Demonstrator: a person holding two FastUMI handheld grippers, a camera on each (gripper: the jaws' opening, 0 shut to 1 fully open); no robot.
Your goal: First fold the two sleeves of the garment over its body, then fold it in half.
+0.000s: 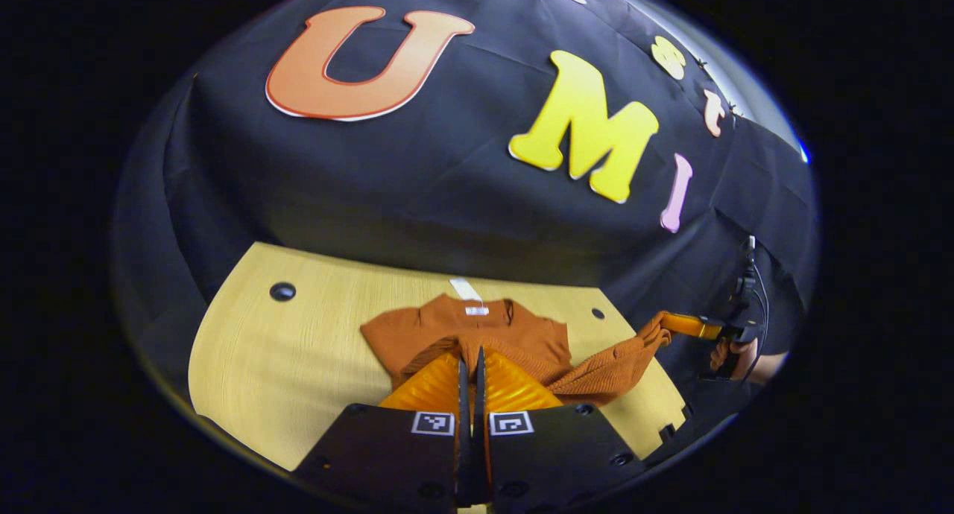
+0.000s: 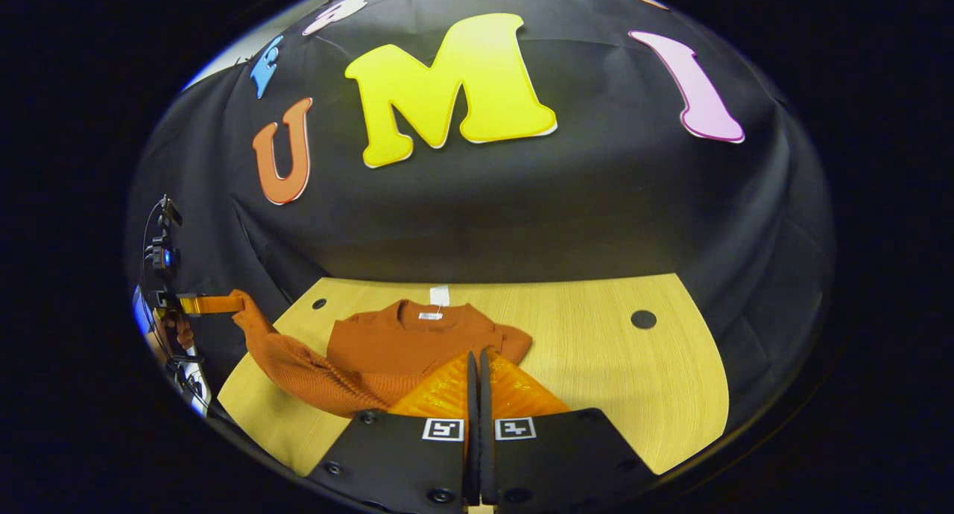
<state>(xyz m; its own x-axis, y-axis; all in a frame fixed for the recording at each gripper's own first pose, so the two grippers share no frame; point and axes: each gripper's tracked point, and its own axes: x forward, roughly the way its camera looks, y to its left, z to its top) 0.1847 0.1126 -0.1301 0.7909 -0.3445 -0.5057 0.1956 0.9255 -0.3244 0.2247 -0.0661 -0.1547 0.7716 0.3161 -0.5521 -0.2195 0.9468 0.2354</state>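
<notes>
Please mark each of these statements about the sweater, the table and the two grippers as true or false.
1. The sweater rests with its body on the wooden table. True.
2. The right gripper holds a sleeve lifted off the table. True.
3. Both sleeves lie folded over the body. False: the left gripper holds the other sleeve out to the side, and neither sleeve is folded in.
4. A white tag sits at the neck. True.
5. The sweater is blue. False: it is rust orange.
</notes>
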